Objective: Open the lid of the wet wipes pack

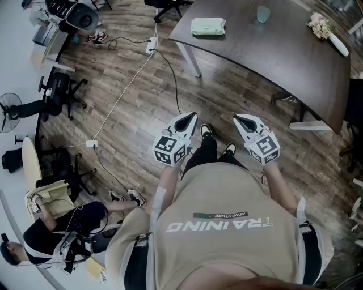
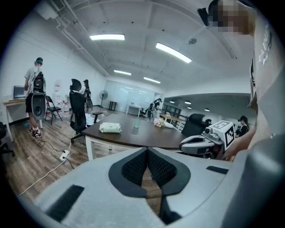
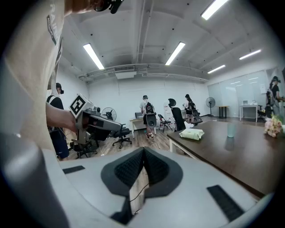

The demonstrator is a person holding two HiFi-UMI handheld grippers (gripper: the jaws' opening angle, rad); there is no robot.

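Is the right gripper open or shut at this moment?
Shut. In the right gripper view, the right gripper has its jaw tips touching, with nothing between them.

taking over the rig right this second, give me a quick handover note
Left gripper: jaws shut, empty, held over the floor in front of the person.
Right gripper: jaws shut, empty, beside the left one.
Wet wipes pack: lies flat near the corner of the dark table, well away from both grippers. A cup stands further along the table.
Done: nothing visible. Neither gripper touches the pack, and its lid is too small to read.
Left: approach the table, probably steady the pack, open the lid.
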